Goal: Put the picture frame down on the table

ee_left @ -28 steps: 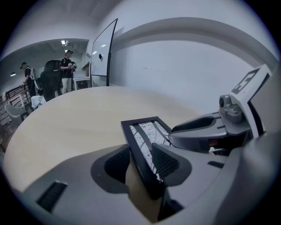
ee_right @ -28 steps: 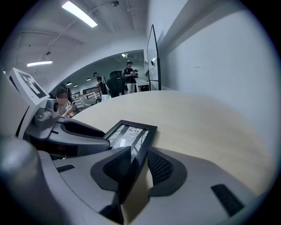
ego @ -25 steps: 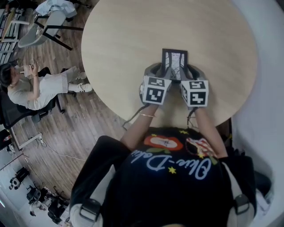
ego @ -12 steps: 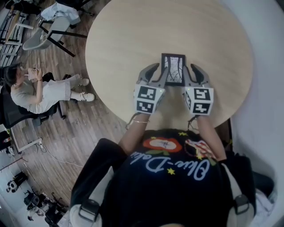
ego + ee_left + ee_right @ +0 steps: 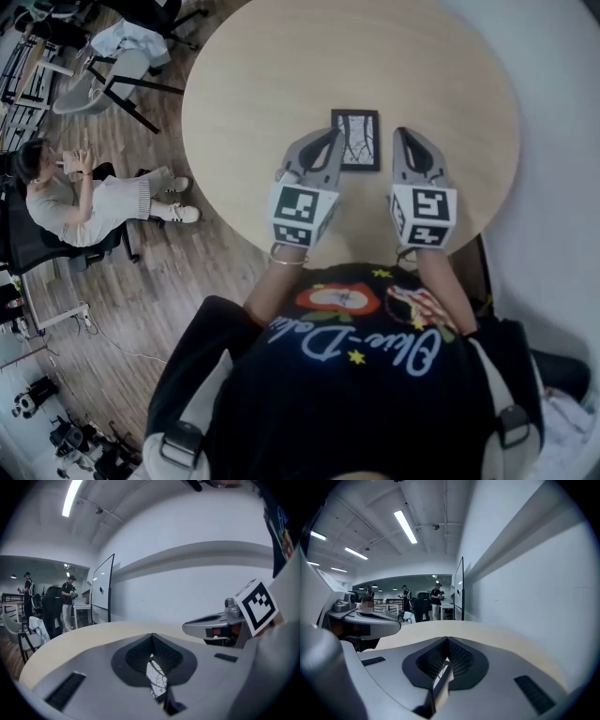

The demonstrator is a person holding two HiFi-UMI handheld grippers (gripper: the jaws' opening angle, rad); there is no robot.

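Picture frame lies flat on the round table between left gripper and right gripper

Table: pale wood-grain top, smooth, matt
Picture frame: black matt moulding, pale print with dark lines
Left gripper, right gripper: grey matt plastic shells; dark ribbed pads
Floor, left side of head view: brown wood planks, slight sheen
Shirt, bottom: dark cloth, coloured print
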